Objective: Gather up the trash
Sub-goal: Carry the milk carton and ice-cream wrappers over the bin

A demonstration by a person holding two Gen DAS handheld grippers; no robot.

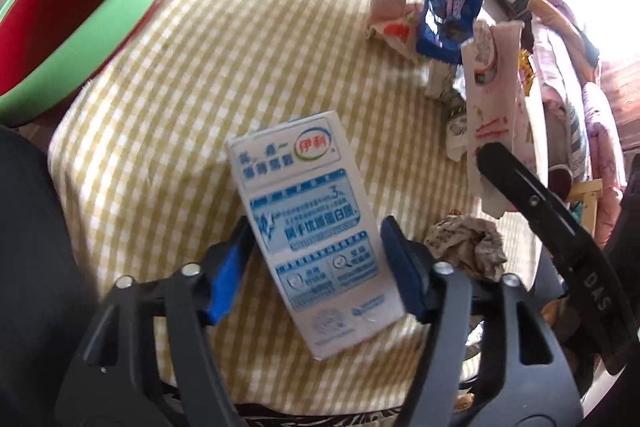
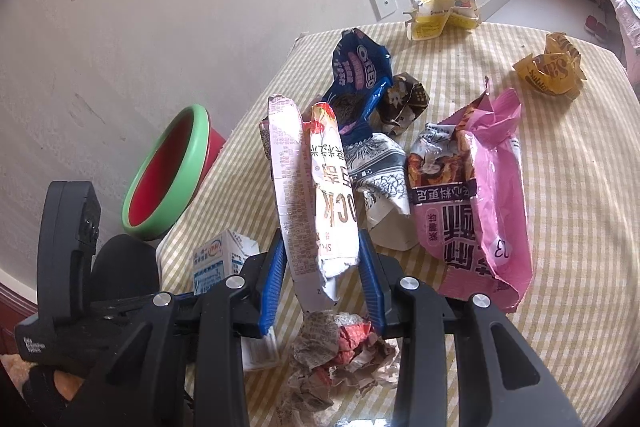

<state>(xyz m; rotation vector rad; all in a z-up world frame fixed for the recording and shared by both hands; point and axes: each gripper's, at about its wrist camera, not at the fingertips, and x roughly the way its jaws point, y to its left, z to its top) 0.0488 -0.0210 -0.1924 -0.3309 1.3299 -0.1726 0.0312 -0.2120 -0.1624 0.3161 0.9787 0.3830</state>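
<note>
container: green-rimmed basin (image 1: 80,11) with a red interior, beside the table edge against the wall; the visible part of its inside holds nothing. seen again in the right wrist view (image 2: 168,175).

left gripper (image 1: 316,267): blue pads on either side of a white and blue milk carton (image 1: 312,227), clamped on it. the carton is tilted over the yellow checked tablecloth (image 1: 200,87). its corners look intact, printed faces clean.

right gripper (image 2: 320,275): clamped on a long white and pink wrapper (image 2: 304,183), flattened, torn at the lower end, standing upward from the pads.

remaining on the table: a crumpled paper wad (image 2: 340,351) just below the right gripper, a blue oreo wrapper (image 2: 356,83), a black and white patterned packet (image 2: 380,179), a pink noodle bag (image 2: 476,199) lying open, a yellow crumpled wrapper (image 2: 552,67) well apart, and a yellow packet (image 2: 440,15) at the far edge.
</note>
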